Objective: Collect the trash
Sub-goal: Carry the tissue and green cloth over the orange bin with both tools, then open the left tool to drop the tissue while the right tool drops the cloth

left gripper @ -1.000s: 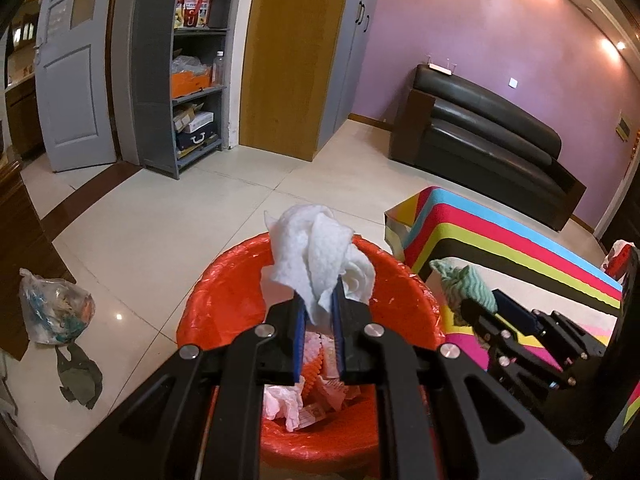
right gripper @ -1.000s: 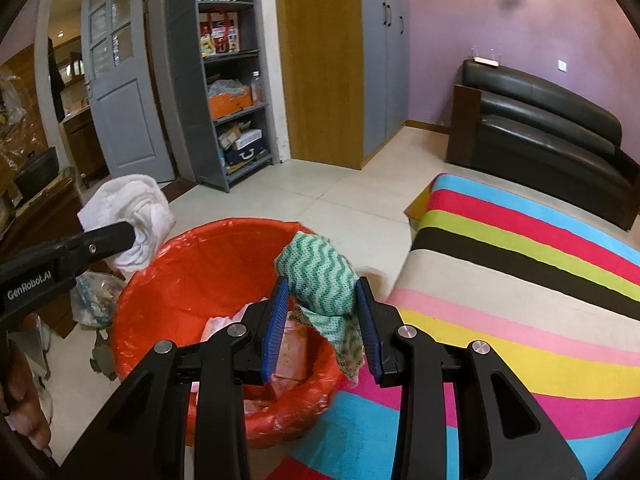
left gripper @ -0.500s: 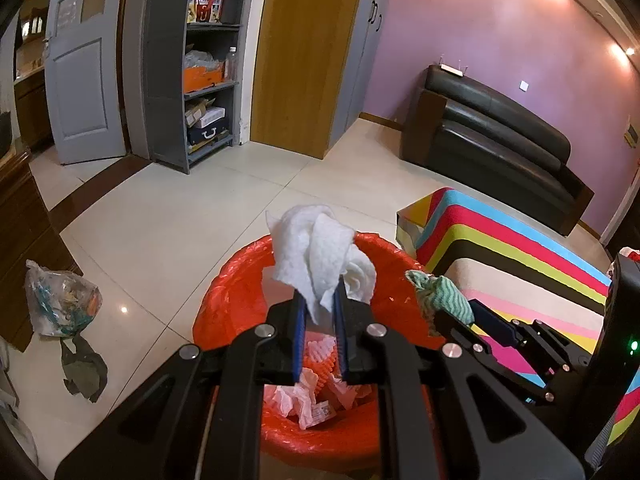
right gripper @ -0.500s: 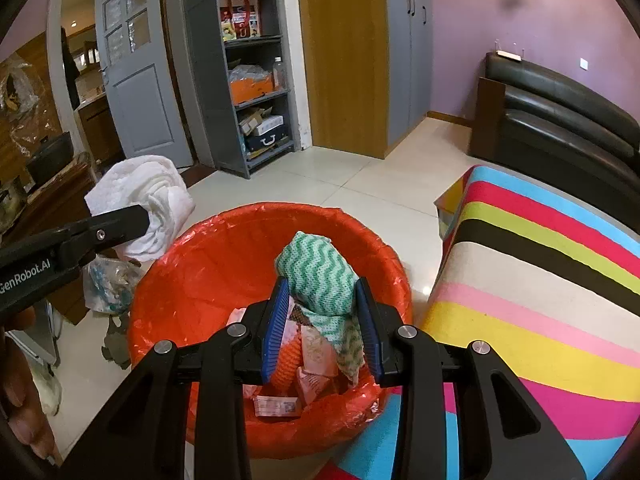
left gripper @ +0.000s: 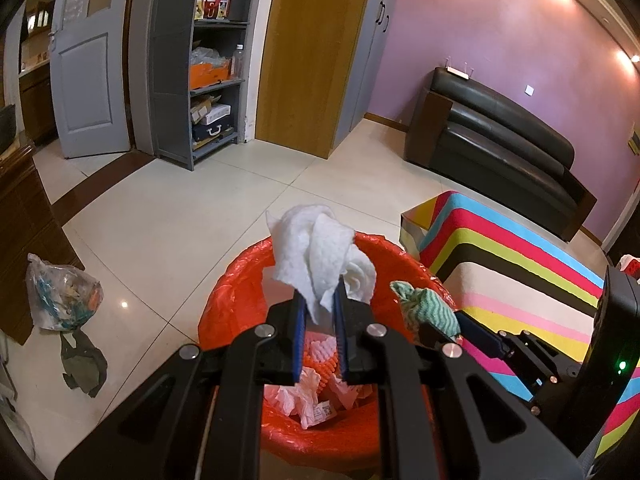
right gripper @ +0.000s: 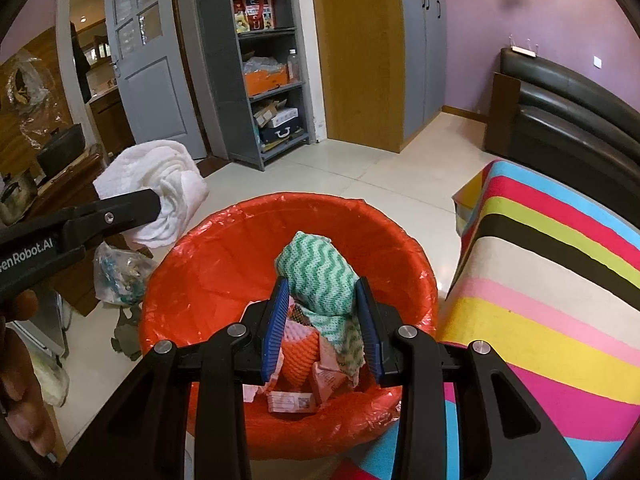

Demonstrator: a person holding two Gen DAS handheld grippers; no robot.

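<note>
Both soft, featherlight wads, the white tissue (left gripper: 320, 258) pinched in the left tool (left gripper: 320, 320) and the green cloth (right gripper: 320, 276) in the right tool (right gripper: 322, 320), look squashy enough to grip anywhere.

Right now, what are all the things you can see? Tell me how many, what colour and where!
bin: one, lined in red plastic, on the floor below both grippers
tissue: one white wad, held over the bin
cloth: one, green and white zigzag, held over the bin
scraps: several, pink, white and orange, inside the bin
bag: one, clear, stuffed with litter, on the floor left of the bin
cover: one, striped in many colours, right of the bin
sofa: one, black, against the purple wall
shelf: one, grey, full of boxes, beside the wooden door
left gripper: black, jaws pinching the tissue
right gripper: black, jaws pinching the cloth
</note>
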